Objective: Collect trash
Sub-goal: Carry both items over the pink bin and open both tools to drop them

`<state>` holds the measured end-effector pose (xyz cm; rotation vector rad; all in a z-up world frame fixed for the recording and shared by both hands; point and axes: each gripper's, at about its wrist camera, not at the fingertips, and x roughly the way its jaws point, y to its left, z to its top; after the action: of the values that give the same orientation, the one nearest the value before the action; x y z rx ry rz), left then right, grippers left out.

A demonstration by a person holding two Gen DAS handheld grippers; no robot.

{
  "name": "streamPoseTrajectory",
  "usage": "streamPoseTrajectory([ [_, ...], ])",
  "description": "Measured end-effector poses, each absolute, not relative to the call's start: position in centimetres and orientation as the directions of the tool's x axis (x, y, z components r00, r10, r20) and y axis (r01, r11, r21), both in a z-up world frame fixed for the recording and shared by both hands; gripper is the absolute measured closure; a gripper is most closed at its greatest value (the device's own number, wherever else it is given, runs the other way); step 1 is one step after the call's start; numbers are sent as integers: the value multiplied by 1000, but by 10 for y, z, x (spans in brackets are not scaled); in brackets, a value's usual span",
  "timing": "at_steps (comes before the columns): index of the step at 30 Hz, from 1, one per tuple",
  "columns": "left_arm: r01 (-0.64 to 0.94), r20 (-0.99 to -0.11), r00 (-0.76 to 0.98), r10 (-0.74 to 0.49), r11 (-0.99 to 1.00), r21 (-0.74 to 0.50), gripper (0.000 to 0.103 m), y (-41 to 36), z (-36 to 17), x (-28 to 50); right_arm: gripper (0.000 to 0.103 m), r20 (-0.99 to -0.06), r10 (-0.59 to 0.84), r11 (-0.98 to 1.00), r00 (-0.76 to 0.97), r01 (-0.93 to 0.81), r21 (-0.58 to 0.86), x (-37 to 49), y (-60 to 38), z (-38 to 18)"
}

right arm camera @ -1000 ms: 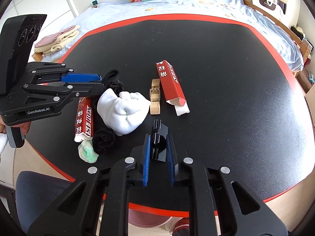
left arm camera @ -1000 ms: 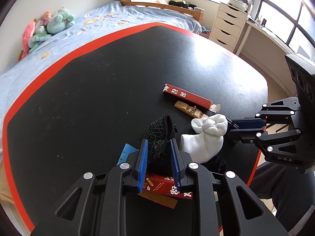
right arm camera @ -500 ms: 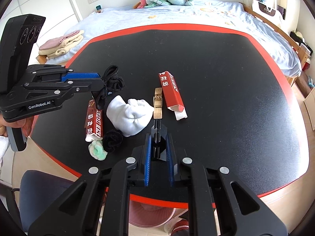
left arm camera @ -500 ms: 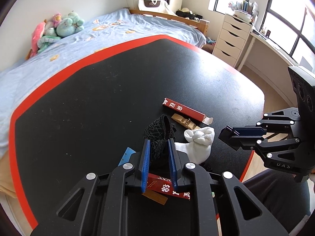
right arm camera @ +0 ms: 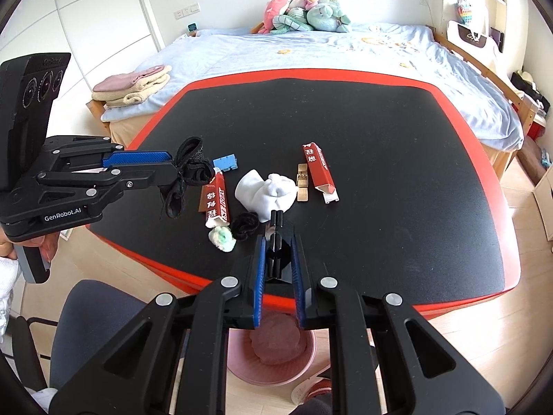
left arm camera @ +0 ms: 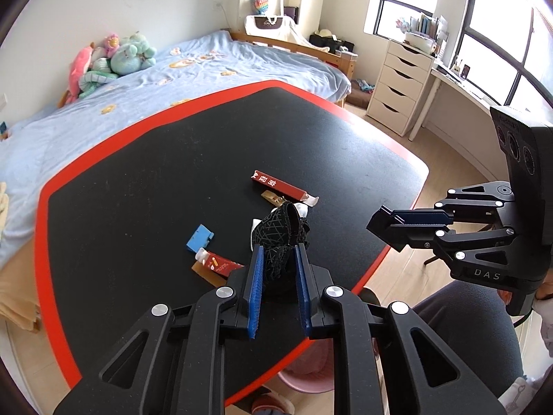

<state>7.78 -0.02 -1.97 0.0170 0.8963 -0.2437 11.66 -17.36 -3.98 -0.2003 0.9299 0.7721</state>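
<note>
Black table [right arm camera: 380, 159] with red rim is standing beside a blue bed [right arm camera: 345, 48]. Left gripper [left arm camera: 278, 263] is clamping a black mesh sock [left arm camera: 280, 238], dangling lengthwise toward 6 o'clock. Right gripper [right arm camera: 278, 252] is pinching a black clip [right arm camera: 275, 242], pointing 12 o'clock.

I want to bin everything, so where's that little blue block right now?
In the right wrist view the blue block lies on the black table, left of centre, just beyond the red tube and beside the left gripper.
</note>
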Motion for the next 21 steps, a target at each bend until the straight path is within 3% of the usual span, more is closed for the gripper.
streamPoseTrajectory([
  [21,197,-800,552,-238,969,-152,85,-41,-54,-13,89,-786,549,660,286,-725,197,37,-208,-45],
])
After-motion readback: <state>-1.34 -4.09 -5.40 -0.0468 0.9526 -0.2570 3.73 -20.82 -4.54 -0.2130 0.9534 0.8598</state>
